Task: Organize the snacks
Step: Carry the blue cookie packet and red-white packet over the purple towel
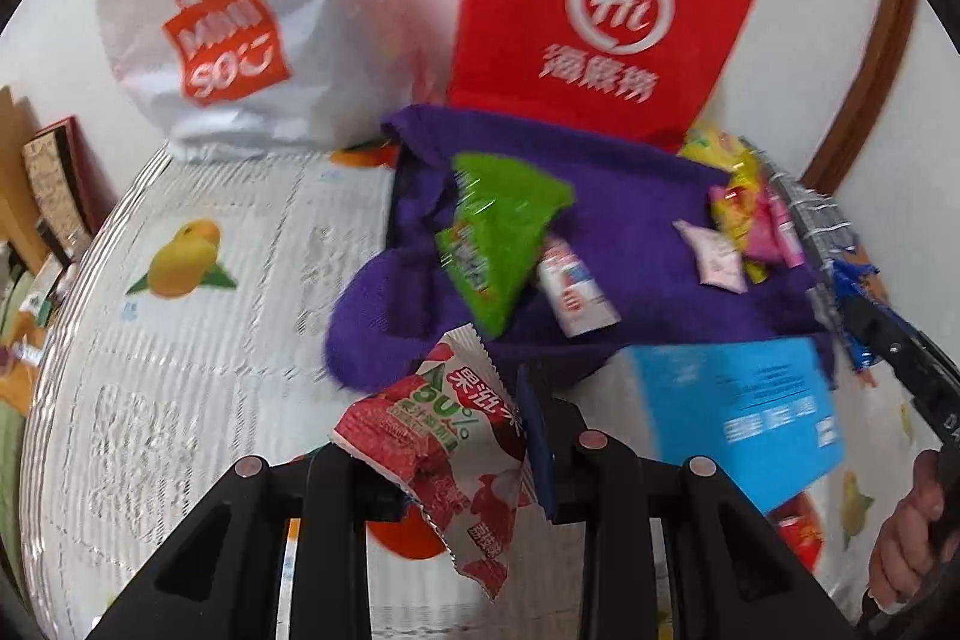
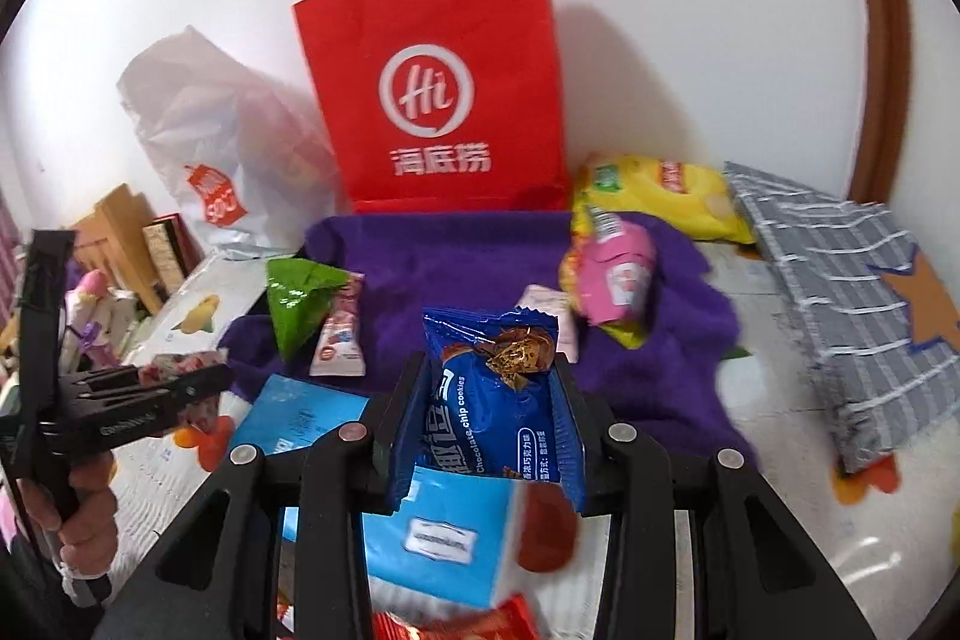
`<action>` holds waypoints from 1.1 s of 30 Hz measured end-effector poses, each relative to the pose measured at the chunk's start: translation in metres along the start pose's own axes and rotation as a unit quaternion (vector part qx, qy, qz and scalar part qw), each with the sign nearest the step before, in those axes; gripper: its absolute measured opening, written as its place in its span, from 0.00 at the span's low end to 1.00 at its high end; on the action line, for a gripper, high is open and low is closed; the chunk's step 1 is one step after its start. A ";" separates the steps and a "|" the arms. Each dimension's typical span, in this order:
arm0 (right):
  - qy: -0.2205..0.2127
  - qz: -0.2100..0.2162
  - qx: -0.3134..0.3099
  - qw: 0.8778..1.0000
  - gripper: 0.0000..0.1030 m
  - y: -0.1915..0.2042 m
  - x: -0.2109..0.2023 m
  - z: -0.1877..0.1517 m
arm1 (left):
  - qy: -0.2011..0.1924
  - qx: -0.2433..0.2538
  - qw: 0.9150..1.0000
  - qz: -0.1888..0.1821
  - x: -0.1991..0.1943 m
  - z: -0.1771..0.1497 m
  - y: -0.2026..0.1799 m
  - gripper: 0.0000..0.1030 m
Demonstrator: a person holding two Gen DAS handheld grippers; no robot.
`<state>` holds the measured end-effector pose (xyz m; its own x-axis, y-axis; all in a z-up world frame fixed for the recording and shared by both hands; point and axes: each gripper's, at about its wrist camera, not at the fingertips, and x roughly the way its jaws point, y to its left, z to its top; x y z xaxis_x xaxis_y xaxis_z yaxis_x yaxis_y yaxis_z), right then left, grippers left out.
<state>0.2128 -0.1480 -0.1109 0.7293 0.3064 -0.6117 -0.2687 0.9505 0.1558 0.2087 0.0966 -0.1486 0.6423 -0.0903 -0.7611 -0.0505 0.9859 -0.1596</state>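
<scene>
Two grippers each carry a snack above the purple cloth [image 2: 480, 250], which spreads across the table in front of the red paper bag [image 2: 438, 100]. Nearer lies the blue box [image 2: 444, 532]. The right gripper [image 2: 489, 400] is clamped on the blue cookie packet [image 2: 492, 412], a gold-wrapped sweet [image 2: 521, 349] riding on top; the left gripper [image 1: 456, 454] pinches the red jelly packet [image 1: 444, 460] by its side. To do this well, I judge, keep both grips firm and lower each packet flat beside its like. Only the right view shows the yellow chip bag [image 2: 660, 196] far right; only the left shows the jelly's print clearly.
</scene>
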 end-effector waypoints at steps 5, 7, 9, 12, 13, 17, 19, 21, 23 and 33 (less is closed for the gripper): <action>-0.004 -0.013 -0.016 1.000 0.37 0.003 0.003 -0.007 | 0.009 -0.037 0.999 -0.023 0.002 -0.003 0.018 0.27; -0.004 -0.004 -0.009 1.000 0.37 0.001 0.003 -0.009 | 0.012 -0.047 0.998 -0.044 0.002 -0.003 0.022 0.27; -0.001 0.006 -0.004 1.000 0.37 -0.001 0.003 -0.011 | 0.009 -0.046 0.998 -0.047 0.002 -0.004 0.021 0.27; 0.000 -0.001 -0.009 1.000 0.37 0.001 0.005 -0.014 | 0.007 -0.032 0.999 -0.037 0.003 -0.005 0.014 0.27; 0.002 0.000 -0.008 1.000 0.37 0.000 0.006 -0.015 | 0.008 -0.029 0.999 -0.039 0.004 -0.005 0.012 0.27; 0.006 0.003 -0.001 1.000 0.37 -0.001 0.007 -0.017 | 0.006 -0.020 0.999 -0.041 0.002 -0.006 0.007 0.27; 0.005 0.001 0.001 1.000 0.37 -0.002 0.007 -0.018 | 0.001 -0.014 0.999 -0.039 0.001 -0.007 0.005 0.27; 0.007 0.006 0.006 1.000 0.37 -0.004 0.007 -0.019 | -0.002 -0.012 0.999 -0.039 0.000 -0.007 0.003 0.27; 0.007 0.004 0.006 1.000 0.37 -0.005 0.006 -0.019 | -0.003 -0.014 0.999 -0.043 0.000 -0.007 0.003 0.27; 0.003 0.002 -0.009 1.000 0.37 0.003 0.004 -0.019 | -0.018 -0.010 0.999 -0.033 -0.004 -0.007 0.002 0.27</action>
<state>0.2027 -0.1447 -0.1279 0.7241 0.3102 -0.6160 -0.2834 0.9481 0.1443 0.2006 0.0976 -0.1500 0.6713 -0.1501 -0.7259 -0.0215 0.9749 -0.2214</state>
